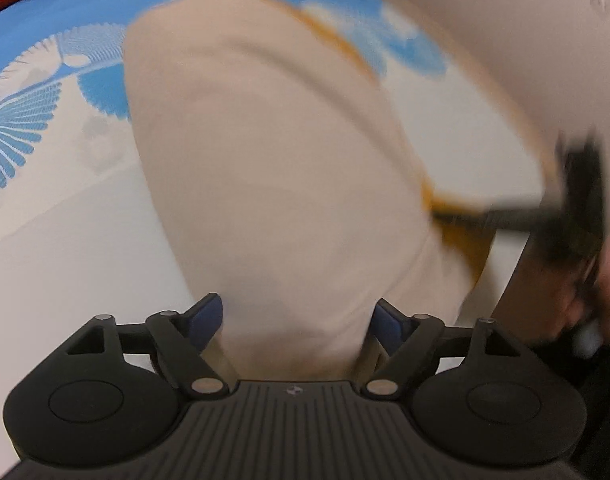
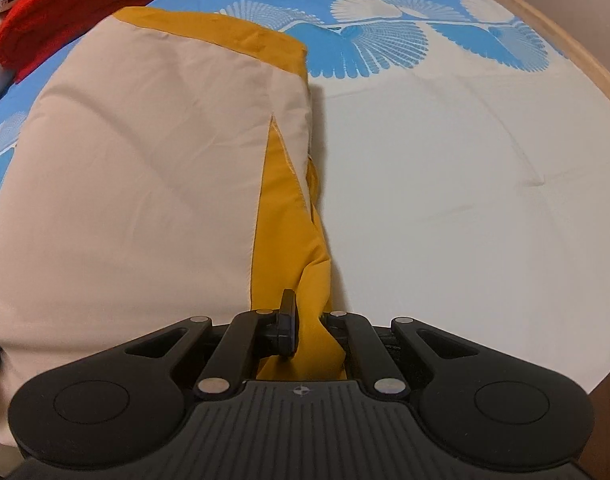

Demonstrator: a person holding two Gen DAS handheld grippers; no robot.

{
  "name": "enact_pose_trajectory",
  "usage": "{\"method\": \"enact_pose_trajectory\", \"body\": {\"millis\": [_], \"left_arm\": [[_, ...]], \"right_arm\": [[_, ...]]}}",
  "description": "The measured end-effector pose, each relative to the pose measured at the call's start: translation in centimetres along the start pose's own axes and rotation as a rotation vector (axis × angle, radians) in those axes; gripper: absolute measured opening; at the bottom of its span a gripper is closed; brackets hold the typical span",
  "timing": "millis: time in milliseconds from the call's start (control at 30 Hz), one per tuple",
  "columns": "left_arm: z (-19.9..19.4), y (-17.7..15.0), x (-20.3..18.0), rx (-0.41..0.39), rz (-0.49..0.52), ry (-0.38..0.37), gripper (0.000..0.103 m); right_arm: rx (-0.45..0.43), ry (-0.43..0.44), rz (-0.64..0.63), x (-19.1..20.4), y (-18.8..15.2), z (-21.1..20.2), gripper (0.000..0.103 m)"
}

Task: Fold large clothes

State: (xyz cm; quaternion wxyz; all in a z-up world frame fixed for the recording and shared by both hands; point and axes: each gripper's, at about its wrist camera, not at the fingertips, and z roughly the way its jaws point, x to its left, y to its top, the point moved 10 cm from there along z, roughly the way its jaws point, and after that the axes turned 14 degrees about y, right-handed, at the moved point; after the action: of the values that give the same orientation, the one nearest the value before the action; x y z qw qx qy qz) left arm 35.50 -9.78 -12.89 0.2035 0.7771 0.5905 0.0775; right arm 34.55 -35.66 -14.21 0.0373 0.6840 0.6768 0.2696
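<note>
Beige garment (image 2: pixel 137 168) with mustard trim lies folded; right tongs (image 2: pixel 305 328) clamp its edge, left tongs (image 1: pixel 297 320) spread apart.

Right tool (image 2: pixel 305 330) clamped on mustard edge, beige garment (image 2: pixel 145 168) — blue-white bedsheet (image 2: pixel 465 184)

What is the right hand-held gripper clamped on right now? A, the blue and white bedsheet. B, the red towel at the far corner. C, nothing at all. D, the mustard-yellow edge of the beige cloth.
D: in the right wrist view the right hand-held gripper has its jaws closed on the mustard-yellow edge of the beige cloth, which runs straight in between them.
</note>
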Motion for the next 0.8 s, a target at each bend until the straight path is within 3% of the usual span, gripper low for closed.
{"method": "enact_pose_trajectory", "body": {"millis": [167, 267, 300, 433, 467, 567, 633, 733, 767, 800], "left_arm": [[0.3, 1.9, 0.6, -0.031, -0.070, -0.052, 0.092], [-2.0, 3.8, -0.7, -0.095, -0.044, -0.159, 0.094], [-2.1, 4.4, 0.0, -0.113, -0.074, -0.159, 0.102], [1.8, 5.1, 5.2, -0.071, -0.326, -0.018, 0.103], [2.9, 5.1, 5.9, -0.049, -0.384, -0.026, 0.103], [6.1, 5.0, 5.9, 0.005, -0.498, -0.145, 0.103], [7.7, 5.4, 5.7, 0.008, -0.558, -0.205, 0.103], [9.3, 5.7, 5.7, -0.009, -0.641, -0.237, 0.103], [9.6, 5.7, 5.6, -0.019, -0.647, -0.235, 0.099], [9.6, 5.9, 5.6, -0.035, -0.640, -0.222, 0.086]], "right_arm": [[0.002, -0.031, -0.005, 0.1, 0.1, 0.1, 0.004], [0.000, -0.028, 0.018, -0.1, 0.0, -0.3, 0.004], [0.000, -0.029, 0.022, -0.3, 0.0, -0.3, 0.004], [0.000, -0.021, 0.035, -0.6, 0.2, -0.2, 0.004], [-0.001, -0.022, 0.032, -0.5, 0.2, -0.2, 0.005], [-0.001, -0.031, 0.026, -0.4, 0.1, -0.1, 0.005], [-0.004, -0.047, 0.018, -0.3, 0.1, -0.1, 0.004], [-0.010, -0.059, 0.038, -0.2, 0.0, -0.3, 0.005], [-0.011, -0.062, 0.043, -0.2, 0.0, -0.3, 0.005], [-0.013, -0.068, 0.046, -0.1, -0.1, -0.3, 0.005]]}}
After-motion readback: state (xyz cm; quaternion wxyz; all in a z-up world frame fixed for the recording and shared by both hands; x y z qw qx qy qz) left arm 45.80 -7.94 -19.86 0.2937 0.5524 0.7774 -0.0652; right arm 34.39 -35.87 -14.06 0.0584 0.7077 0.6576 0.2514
